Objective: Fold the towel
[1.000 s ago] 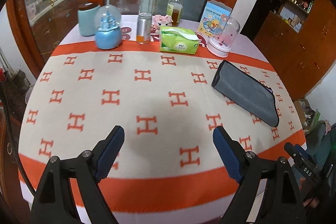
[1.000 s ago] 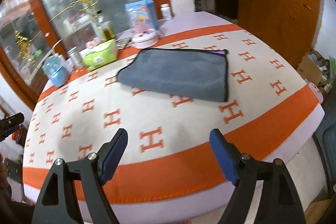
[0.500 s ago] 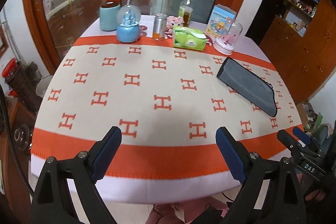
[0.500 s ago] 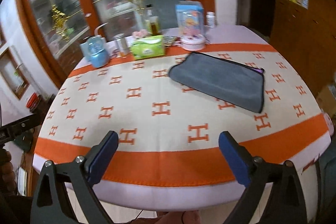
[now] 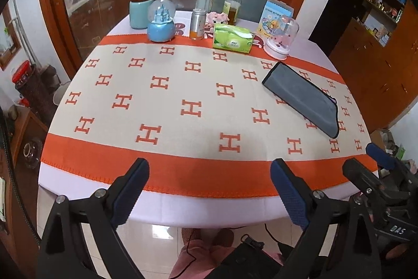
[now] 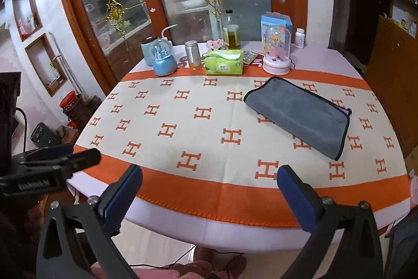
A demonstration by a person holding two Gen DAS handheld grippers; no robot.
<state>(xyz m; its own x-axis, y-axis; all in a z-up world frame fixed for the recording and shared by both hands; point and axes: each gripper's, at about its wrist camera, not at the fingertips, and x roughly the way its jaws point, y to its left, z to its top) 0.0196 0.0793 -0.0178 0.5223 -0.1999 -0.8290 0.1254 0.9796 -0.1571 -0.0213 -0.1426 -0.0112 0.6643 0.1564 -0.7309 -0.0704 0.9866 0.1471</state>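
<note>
A grey towel (image 5: 303, 97) with a dark edge lies folded and flat on the right side of the round table; it also shows in the right wrist view (image 6: 300, 114). My left gripper (image 5: 209, 190) is open and empty, held off the table's near edge. My right gripper (image 6: 209, 194) is open and empty too, also back from the near edge. The right gripper shows at the right edge of the left wrist view (image 5: 378, 169), and the left gripper shows at the left of the right wrist view (image 6: 52, 161). Both are far from the towel.
The table (image 5: 183, 106) wears a cream and orange cloth with H marks. Along its far side stand a blue snow globe (image 5: 160, 24), a can (image 5: 197, 24), a green tissue pack (image 5: 232, 38), a bottle (image 5: 231, 8), a glass dome (image 5: 280, 39) and a box (image 5: 274, 15). Wooden cabinets (image 5: 376, 43) stand to the right.
Both grippers have pulled back from over the table to beyond its near edge and risen. The towel has not moved. Both stay open.
</note>
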